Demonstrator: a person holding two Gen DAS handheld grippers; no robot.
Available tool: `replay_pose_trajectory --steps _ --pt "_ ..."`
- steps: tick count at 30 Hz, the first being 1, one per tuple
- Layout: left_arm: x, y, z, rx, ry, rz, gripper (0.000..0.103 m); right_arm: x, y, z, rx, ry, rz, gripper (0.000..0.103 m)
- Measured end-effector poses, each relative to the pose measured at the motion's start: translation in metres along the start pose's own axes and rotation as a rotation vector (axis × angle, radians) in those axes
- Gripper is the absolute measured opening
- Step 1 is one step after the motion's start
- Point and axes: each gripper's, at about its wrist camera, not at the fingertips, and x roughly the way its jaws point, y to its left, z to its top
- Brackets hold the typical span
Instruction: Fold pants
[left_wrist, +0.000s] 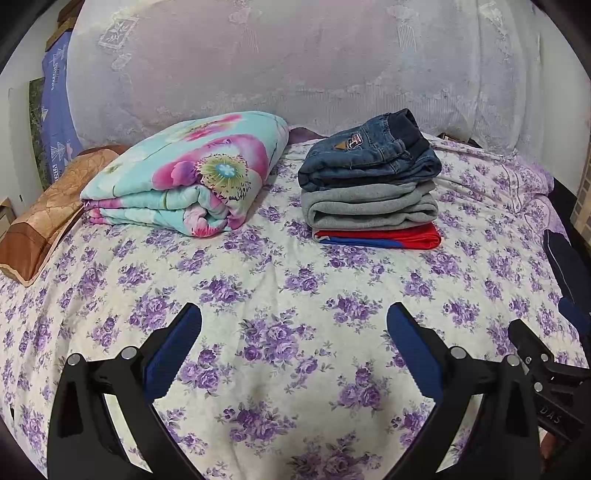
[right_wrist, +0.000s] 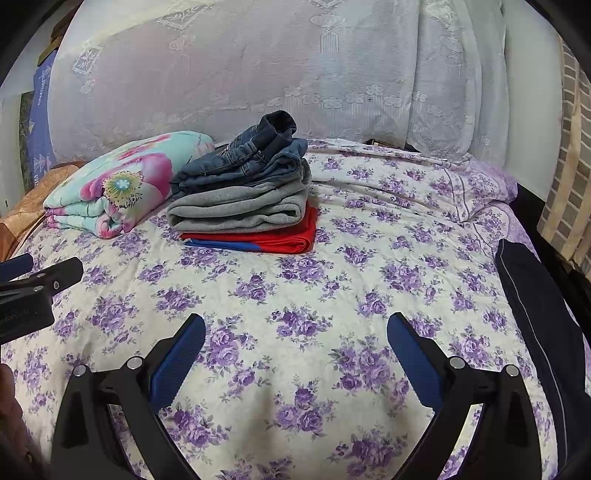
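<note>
Right of the folded stack (right_wrist: 243, 199), at the bed's edge, navy pants (right_wrist: 535, 317) lie beside my right gripper (right_wrist: 295, 343) (both grippers wide open, empty; left gripper (left_wrist: 293, 332)).

quilt (left_wrist: 192, 173) folded, floral | pillow (left_wrist: 40, 225) tan, touching quilt | bedsheet (left_wrist: 280, 280) purple-flowered | curtain (left_wrist: 295, 55) lace

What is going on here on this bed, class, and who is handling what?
A person holds two grippers over a flowered bed. The left gripper and right gripper are both open and hold nothing. A stack of folded jeans, grey pants and a red garment sits beside a folded quilt. Dark pants lie unfolded at the right edge.
</note>
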Motion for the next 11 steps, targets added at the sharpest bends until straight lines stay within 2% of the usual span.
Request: replay_pose_trajectory --steps 11 --pt "0.0052 0.0008 -0.0026 -0.01 0.029 -0.009 0.098 0.0001 -0.0005 0.0003 0.0 -0.001 0.0 0.099"
